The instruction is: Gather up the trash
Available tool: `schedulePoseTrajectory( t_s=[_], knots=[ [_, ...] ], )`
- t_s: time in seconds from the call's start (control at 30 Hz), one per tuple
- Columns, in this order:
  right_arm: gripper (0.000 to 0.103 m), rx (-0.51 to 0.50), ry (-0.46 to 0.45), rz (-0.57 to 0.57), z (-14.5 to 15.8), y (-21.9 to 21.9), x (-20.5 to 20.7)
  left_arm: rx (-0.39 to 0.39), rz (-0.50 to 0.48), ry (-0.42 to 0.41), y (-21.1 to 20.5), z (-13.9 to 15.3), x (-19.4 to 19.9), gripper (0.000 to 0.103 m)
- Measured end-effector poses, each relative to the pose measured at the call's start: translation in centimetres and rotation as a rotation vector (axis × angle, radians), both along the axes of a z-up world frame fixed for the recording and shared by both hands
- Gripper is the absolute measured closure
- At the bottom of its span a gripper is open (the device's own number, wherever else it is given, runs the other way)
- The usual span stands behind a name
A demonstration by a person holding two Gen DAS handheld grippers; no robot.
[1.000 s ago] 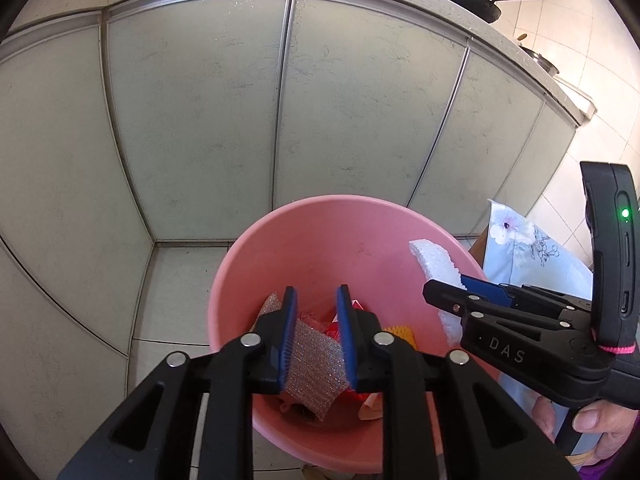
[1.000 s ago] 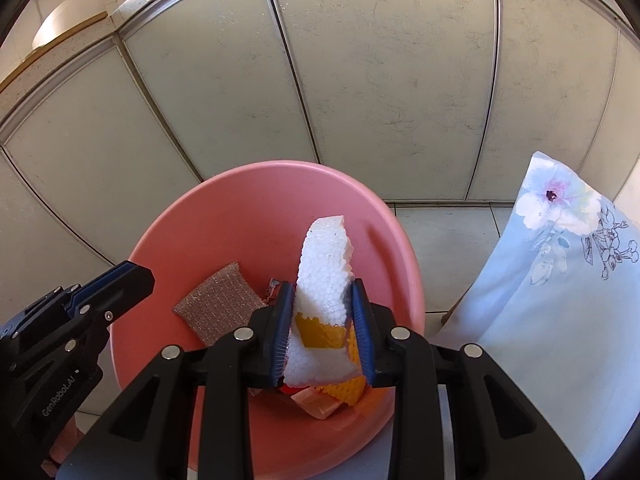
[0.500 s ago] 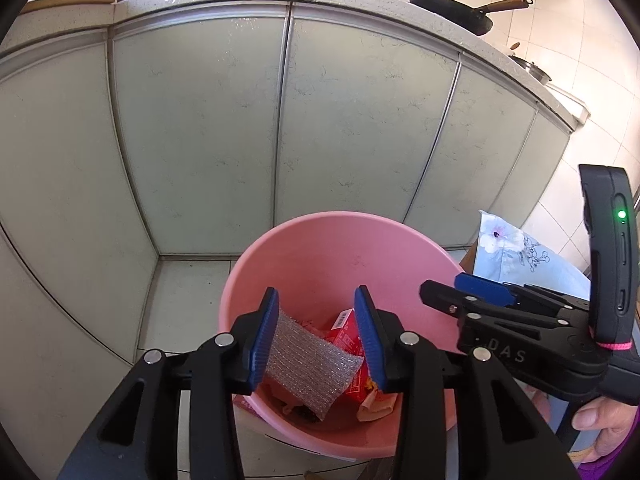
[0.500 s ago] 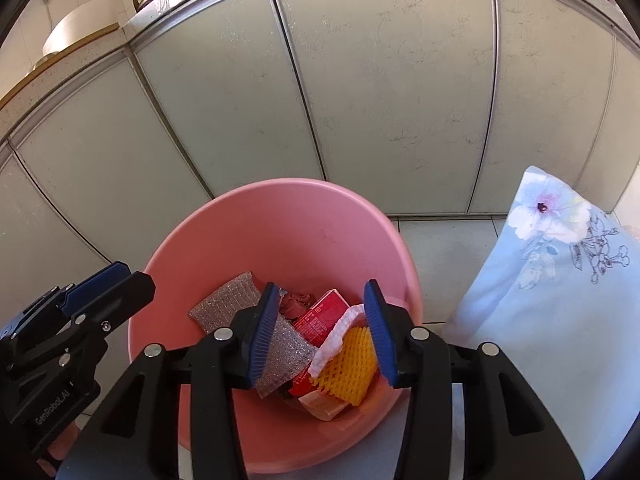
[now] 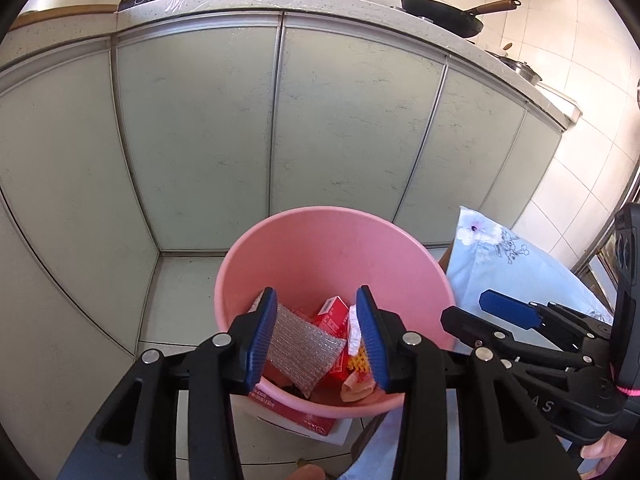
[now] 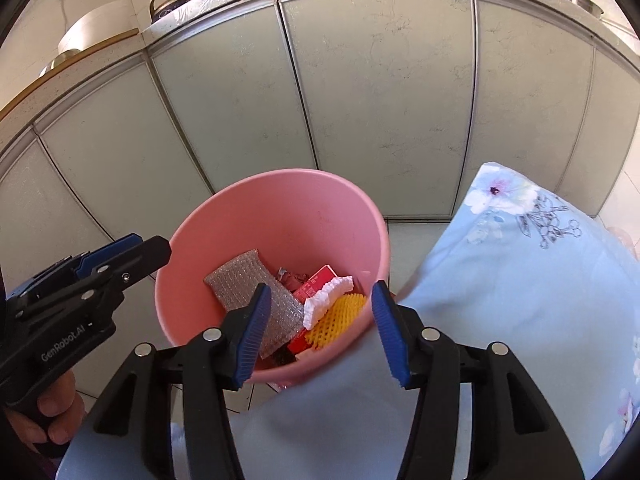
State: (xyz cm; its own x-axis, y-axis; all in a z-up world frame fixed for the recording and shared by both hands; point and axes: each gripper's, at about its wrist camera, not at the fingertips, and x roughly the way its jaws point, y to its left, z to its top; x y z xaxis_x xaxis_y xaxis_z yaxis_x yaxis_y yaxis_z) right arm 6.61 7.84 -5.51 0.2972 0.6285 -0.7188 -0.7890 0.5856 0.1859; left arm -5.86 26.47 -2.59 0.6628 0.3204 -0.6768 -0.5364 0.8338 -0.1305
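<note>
While both grippers are hanging above the pink bucket (image 5: 320, 236), their jaws are opening and nothing is sitting between the pads of either one. Seen past the left gripper (image 5: 316, 332), the silver scouring pad (image 5: 298, 344) is lying inside the bucket, leaning toward its left wall. Seen past the right gripper (image 6: 320, 324), the white foam piece (image 6: 326, 300) is lying toward the bucket's right side, resting on a yellow foam fruit net (image 6: 336, 320) and touching a red carton (image 6: 314, 282). A peach-coloured scrap (image 5: 354, 388) is lying at the near wall of the bucket. All the trash in view is therefore sitting in the bucket — none is showing on the tiled floor (image 5: 180, 296) around it, though the floor nearer than the bucket is hidden by the gripper bodies.

Judgement: the release step is finishing, with both pieces dropped and both tools empty. A blue floral cloth (image 6: 520, 272) is lying just right of the bucket, under the right gripper; whether it is counting as trash cannot be told. A red flat box (image 5: 296, 412) is lying under the bucket's near edge — its status is likewise unclear.

The next move is calling for both grippers clearing the rim and searching beyond the bucket for remaining litter, without knocking the bucket against the grey cabinet doors (image 5: 192, 140) behind it.
</note>
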Motion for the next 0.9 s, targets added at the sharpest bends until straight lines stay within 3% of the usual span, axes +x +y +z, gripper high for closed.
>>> schedulePoseTrajectory(
  t_s=[0.43, 0.9],
  knots=[
    [0.05, 0.011, -0.035, -0.025, 0.1, -4.3, -2.3, -0.006, -0.006, 0.003, -4.4, 0.9, -1.5, 0.053],
    [0.05, 0.02, -0.107, -0.057, 1.1, -7.0, -4.6, 0.051, -0.013, 0.004, -7.0, 2.2, -2.7, 0.053]
  ],
)
